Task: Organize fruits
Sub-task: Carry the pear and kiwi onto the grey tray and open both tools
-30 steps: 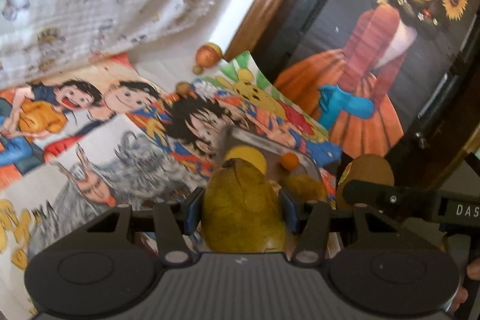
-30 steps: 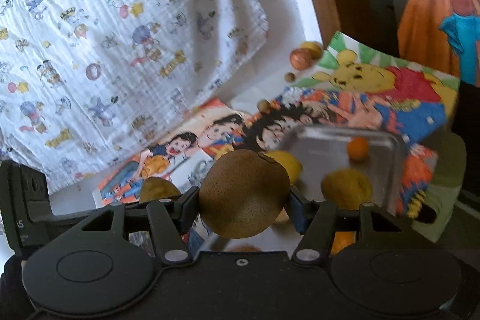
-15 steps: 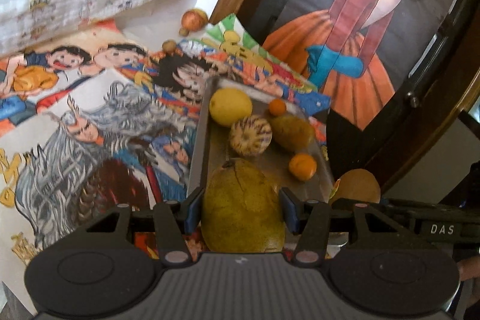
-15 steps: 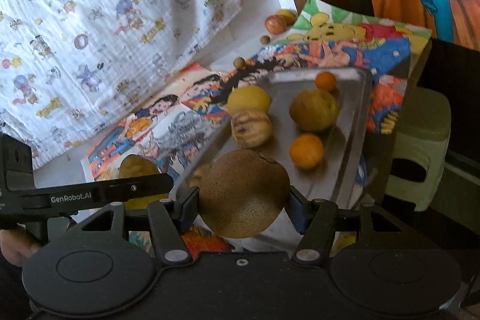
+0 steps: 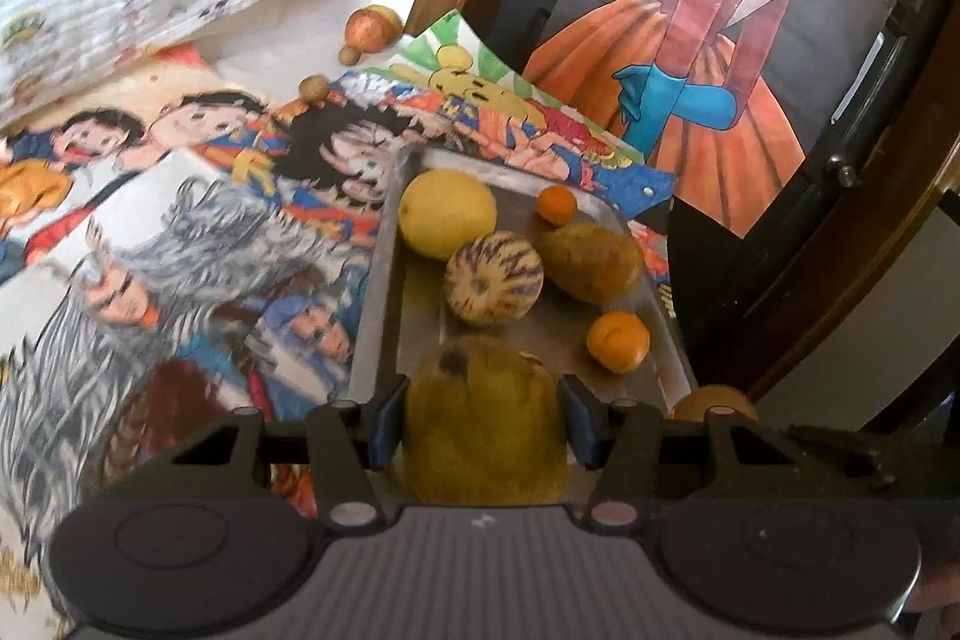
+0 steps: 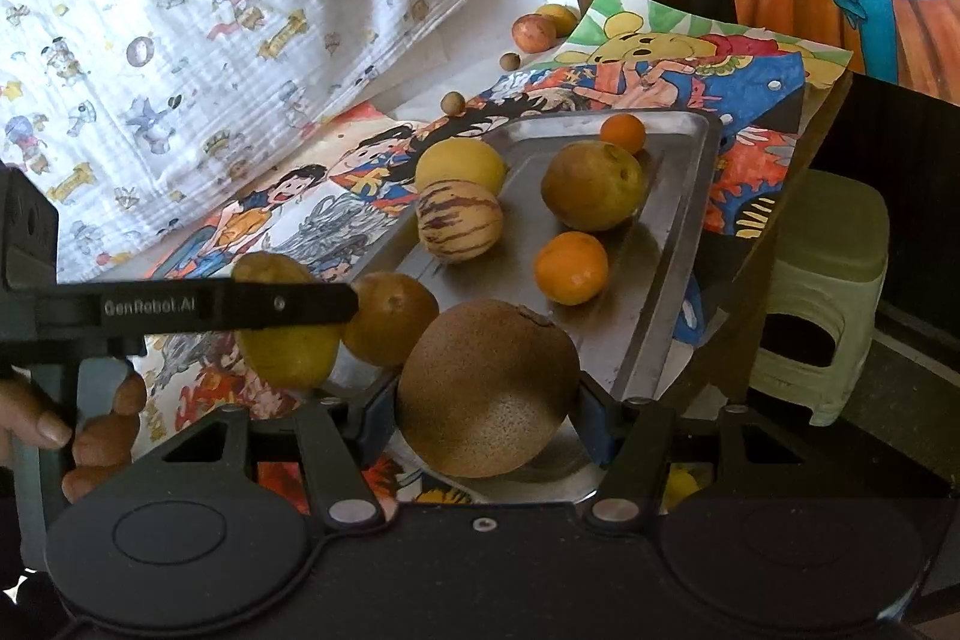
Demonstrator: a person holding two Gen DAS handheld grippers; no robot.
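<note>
Inspector: State what each of your fingers is doing.

Operator: My left gripper is clenched on a yellow-green pear; both blue pads press its sides. My right gripper grips a brown round fruit the same way, one pad on each flank.

Inspector: Where are those two fruits relative to the tray?

Operator: Both sit in the air at the near end of the metal tray. In the left wrist view the pear covers the tray's near edge. In the right wrist view the brown fruit hangs over the near right part of the tray, and my left gripper's arm crosses in from the left with the pear behind it.

Inspector: Contents of the tray?

Operator: A lemon at the far left, a striped melon just near of it and touching it, a dull green-brown fruit to the right, a small orange at the far end, and a larger orange near the right wall. The right wrist view shows one more brownish-orange fruit at the near left edge; I cannot tell whether it lies inside.

Inspector: Surroundings?

Operator: The tray rests on cartoon drawings spread over the tabletop. A reddish fruit and two small brown nuts lie at the far side, below a printed cloth. A green stool stands to the right. A person's hand holds the left handle.
</note>
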